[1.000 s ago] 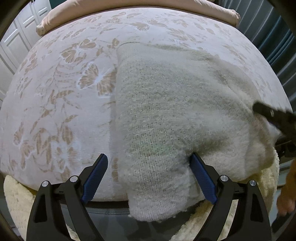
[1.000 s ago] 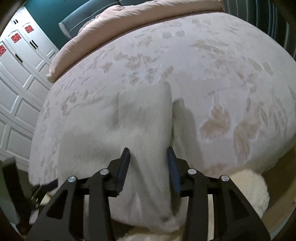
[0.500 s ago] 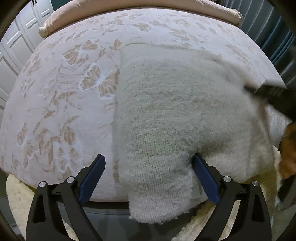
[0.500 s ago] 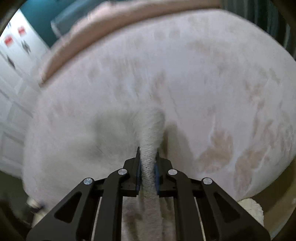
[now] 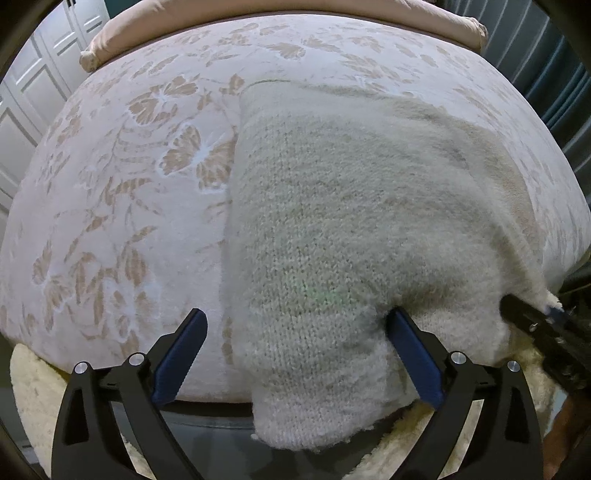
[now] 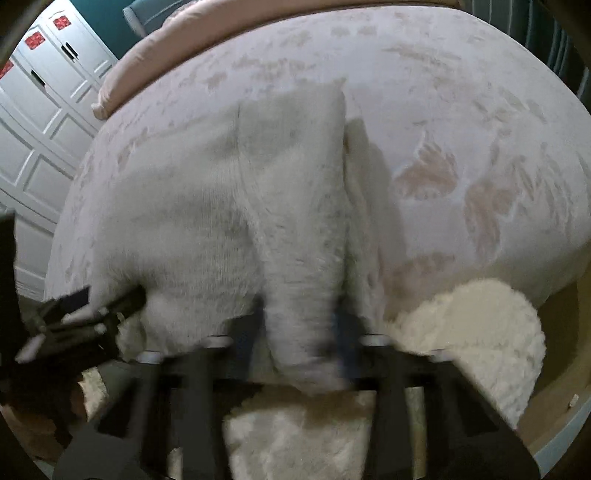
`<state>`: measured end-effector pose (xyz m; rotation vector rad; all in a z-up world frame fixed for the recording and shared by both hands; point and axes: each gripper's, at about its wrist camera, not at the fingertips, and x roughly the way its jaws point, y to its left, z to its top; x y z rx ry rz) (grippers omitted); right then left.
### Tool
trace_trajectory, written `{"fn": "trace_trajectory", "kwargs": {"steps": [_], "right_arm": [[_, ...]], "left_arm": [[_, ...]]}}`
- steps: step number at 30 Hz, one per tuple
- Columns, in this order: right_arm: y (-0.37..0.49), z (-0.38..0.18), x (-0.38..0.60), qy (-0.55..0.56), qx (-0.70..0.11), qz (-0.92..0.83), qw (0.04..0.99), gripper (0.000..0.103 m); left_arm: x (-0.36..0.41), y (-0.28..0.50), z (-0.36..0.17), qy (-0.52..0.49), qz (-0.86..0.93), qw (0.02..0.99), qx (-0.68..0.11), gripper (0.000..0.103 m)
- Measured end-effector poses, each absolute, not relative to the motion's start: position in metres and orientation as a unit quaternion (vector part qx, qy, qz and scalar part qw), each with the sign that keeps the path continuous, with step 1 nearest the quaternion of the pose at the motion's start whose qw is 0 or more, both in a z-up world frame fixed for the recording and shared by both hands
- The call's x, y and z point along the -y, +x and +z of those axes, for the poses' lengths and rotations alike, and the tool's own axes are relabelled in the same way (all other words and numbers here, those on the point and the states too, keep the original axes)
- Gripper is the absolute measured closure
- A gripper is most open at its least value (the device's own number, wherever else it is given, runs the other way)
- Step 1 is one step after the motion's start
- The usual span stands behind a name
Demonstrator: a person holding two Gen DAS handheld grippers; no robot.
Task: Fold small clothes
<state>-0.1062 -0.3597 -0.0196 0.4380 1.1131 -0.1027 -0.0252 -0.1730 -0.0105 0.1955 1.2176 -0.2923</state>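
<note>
A big bed (image 5: 122, 206), wearing a white cover with tan leaves and flowers. A pink folded blanket (image 5: 258, 9) lying across the far end. A fluffy cream rug (image 6: 476, 332) peeking out below the near edge. White cupboard doors (image 6: 40, 110) standing at the left, showing little red stickers (image 6: 35, 38). Dark teal curtains (image 5: 569, 96) hanging at the right.
</note>
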Motion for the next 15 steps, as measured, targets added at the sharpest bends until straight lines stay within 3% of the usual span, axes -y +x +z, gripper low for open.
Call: {"fn": "trace_trajectory", "kwargs": {"steps": [6,11,15], "right_arm": [[-0.131,0.043,0.371,0.227,-0.436,-0.037,0.870,0.089],[-0.118,-0.042,0.373,0.216,-0.554,-0.058,0.802,0.086],[-0.117,-0.020,0.377,0.234,-0.530,-0.066,0.813,0.079]], "left_arm": [[0.170,-0.037,0.031,0.055,-0.171,0.827,-0.533,0.008],[0.189,-0.035,0.012,0.096,-0.173,0.808,-0.554,0.008],[0.189,-0.036,-0.009,0.107,-0.163,0.795,-0.575,0.008]]}}
